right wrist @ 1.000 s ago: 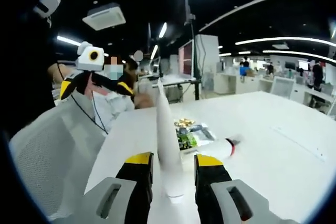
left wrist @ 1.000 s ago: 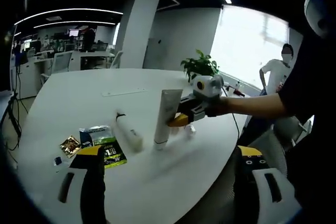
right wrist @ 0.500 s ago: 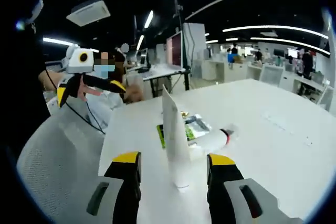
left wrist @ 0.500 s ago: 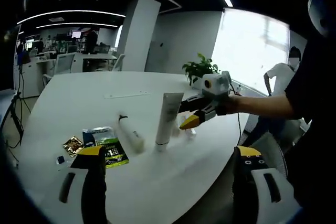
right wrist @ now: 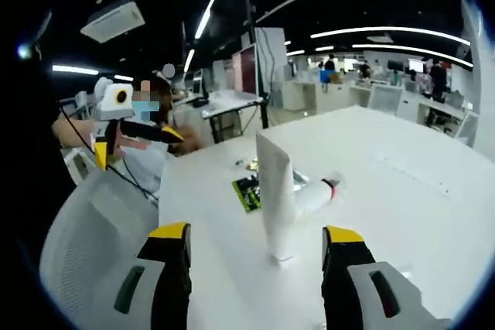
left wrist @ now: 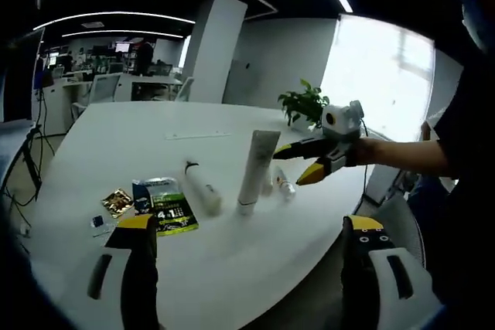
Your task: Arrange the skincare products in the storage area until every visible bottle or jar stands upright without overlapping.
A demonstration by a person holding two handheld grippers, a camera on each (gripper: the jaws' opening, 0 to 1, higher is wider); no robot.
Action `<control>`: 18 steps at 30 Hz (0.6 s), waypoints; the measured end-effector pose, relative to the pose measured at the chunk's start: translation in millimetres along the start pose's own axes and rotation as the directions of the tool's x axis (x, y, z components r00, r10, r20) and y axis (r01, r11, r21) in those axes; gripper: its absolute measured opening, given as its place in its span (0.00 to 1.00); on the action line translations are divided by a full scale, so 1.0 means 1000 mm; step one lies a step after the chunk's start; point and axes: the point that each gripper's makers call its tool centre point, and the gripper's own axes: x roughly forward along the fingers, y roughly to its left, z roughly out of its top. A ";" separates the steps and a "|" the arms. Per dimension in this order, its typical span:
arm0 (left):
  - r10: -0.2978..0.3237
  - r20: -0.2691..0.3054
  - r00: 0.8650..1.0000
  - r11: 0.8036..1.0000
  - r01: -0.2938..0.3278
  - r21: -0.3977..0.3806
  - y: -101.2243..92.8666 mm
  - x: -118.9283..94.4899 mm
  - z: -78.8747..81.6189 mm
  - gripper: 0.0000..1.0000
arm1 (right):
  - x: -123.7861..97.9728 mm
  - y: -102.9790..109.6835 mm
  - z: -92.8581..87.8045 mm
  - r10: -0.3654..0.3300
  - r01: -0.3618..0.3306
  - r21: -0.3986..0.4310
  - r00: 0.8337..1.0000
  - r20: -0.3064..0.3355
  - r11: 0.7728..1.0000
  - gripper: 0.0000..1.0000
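Observation:
A white tube (left wrist: 254,169) stands upright on its cap on the white table (left wrist: 116,137), and it rises between my right gripper's open jaws as the tube (right wrist: 276,195). Left of it a white bottle (left wrist: 203,189) lies on its side, seen behind the tube as the bottle (right wrist: 315,199). A small clear bottle (left wrist: 283,185) lies just right of the tube. My right gripper (left wrist: 291,168) hangs open a short way right of the tube, not touching it. My left gripper (left wrist: 249,223) is open, well back from the products. The right gripper (right wrist: 256,233) holds nothing.
Flat sachets (left wrist: 166,206) and a small gold packet (left wrist: 117,202) lie left of the lying bottle. A potted plant (left wrist: 303,103) stands at the table's far edge. A grey chair (right wrist: 81,241) is at the table's near side. The left gripper (right wrist: 138,148) is held high at the left.
My right gripper has opened, let go of the tube and drawn back from it. The tube stays upright. The left gripper has pulled back slightly.

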 end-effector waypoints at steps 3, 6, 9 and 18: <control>0.009 -0.015 1.000 1.000 -0.009 -0.012 0.001 -0.002 -0.003 0.92 | -0.003 0.001 0.001 -0.019 0.019 0.007 1.000 0.000 1.000 0.70; 0.019 -0.017 1.000 1.000 -0.019 -0.020 0.004 -0.003 -0.006 0.92 | -0.006 0.003 0.003 -0.039 0.039 0.010 0.999 0.010 0.999 0.72; 0.033 -0.007 0.999 0.999 -0.033 -0.030 0.006 -0.004 -0.004 0.91 | -0.008 0.007 0.006 -0.038 0.037 0.040 0.999 0.032 0.999 0.77; 0.052 -0.016 0.999 0.999 -0.052 -0.009 0.013 -0.006 -0.009 0.90 | -0.021 0.018 -0.003 -0.090 0.087 0.080 0.995 0.035 0.993 0.91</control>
